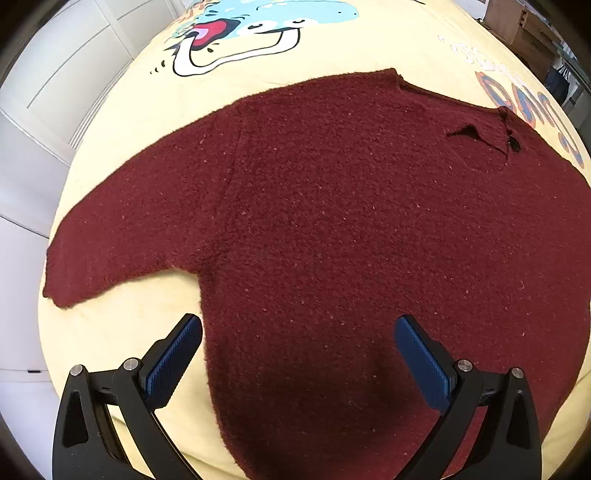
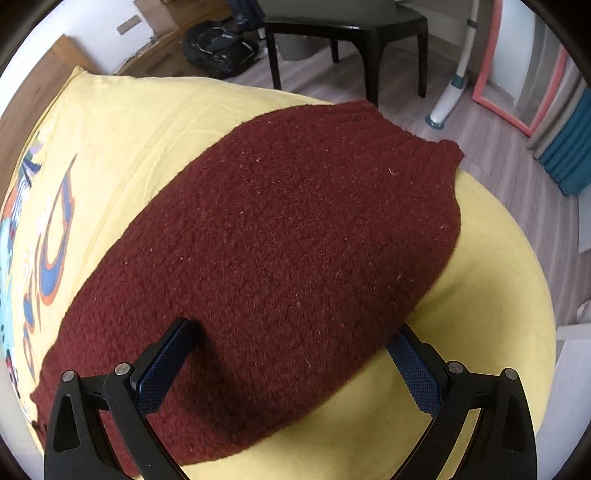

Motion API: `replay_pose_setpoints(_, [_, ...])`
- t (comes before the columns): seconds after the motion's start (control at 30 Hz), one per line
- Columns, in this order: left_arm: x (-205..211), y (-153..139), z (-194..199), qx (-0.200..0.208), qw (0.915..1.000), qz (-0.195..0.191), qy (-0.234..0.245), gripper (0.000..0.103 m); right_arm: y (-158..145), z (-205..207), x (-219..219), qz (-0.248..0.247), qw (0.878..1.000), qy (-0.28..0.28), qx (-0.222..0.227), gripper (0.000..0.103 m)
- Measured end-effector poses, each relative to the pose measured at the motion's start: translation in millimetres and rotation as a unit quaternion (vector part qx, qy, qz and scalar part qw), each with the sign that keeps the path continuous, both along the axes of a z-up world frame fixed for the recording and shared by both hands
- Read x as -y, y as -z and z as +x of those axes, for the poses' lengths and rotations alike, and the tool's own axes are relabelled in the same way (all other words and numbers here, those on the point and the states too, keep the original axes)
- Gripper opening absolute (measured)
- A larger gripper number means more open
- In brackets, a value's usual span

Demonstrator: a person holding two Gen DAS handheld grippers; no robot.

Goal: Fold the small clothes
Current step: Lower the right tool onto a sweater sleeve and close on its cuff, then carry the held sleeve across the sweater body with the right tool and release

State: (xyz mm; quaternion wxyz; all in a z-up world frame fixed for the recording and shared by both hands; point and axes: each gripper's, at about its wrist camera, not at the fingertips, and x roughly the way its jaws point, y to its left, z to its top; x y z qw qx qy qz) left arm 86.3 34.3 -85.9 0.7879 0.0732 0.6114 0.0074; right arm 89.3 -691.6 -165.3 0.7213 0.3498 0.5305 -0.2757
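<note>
A dark red knitted sweater (image 1: pixel 332 221) lies spread flat on a yellow printed bed sheet (image 1: pixel 332 62). One sleeve (image 1: pixel 122 236) sticks out to the left in the left wrist view. The neckline (image 1: pixel 480 129) is at the upper right. My left gripper (image 1: pixel 297 332) is open and hovers over the sweater's lower body near the armpit. In the right wrist view the sweater (image 2: pixel 277 240) ends in a ribbed hem (image 2: pixel 406 125) far right. My right gripper (image 2: pixel 291 339) is open and straddles the sweater's near edge, holding nothing.
The sheet (image 2: pixel 129 129) carries a cartoon print (image 1: pixel 240 33) and lettering (image 2: pixel 51 251). White cabinet doors (image 1: pixel 55 74) stand left of the bed. Beyond the bed are a dark table (image 2: pixel 351 37), a black backpack (image 2: pixel 218 48), a pink-framed mirror (image 2: pixel 517 85) and wooden floor (image 2: pixel 480 147).
</note>
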Motion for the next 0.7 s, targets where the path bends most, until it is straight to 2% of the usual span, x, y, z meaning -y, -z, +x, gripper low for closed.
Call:
replay_pose_setpoints(0.07, [1, -2, 0, 0.002, 1.0000, -0.001, 0.005, 0.102, 0, 1, 4, 0.001, 1.000, 0.001, -0.002, 0.086])
replay_pose_setpoints(0.13, [2, -4, -3, 0.003, 0.9998, -0.012, 0.015, 0.102, -6, 1, 9, 0.000, 1.000, -0.001, 0.006, 0.057])
replay_pose_setpoints(0.17, [2, -4, -6, 0.005, 0.9997, -0.013, 0.018, 0.102, -7, 3, 10, 0.003, 1.000, -0.004, 0.012, 0.048])
replay_pose_setpoints(0.23, [3, -4, -9, 0.005, 0.9996, -0.011, 0.027, 0.102, -12, 3, 11, 0.013, 1.000, -0.016, 0.023, 0.023])
replay_pose_setpoints(0.33, [2, -5, -14, 0.003, 0.9994, -0.012, 0.033, 0.102, -25, 10, 9, 0.001, 0.999, -0.033, 0.038, 0.016])
replay_pose_setpoints(0.4, [3, -5, -17, 0.000, 0.9991, -0.021, 0.037, 0.102, -40, 14, 0, -0.015, 0.997, -0.052, 0.056, 0.016])
replay_pose_setpoints(0.5, [2, -6, -18, 0.004, 0.9990, -0.015, 0.042, 0.102, -62, 18, -23, -0.041, 0.993, -0.085, 0.071, 0.015])
replay_pose_setpoints(0.7, [-4, -16, -14, 0.020, 0.9983, -0.014, 0.052, 0.102, -126, 31, -84, -0.067, 0.975, -0.158, 0.142, 0.014])
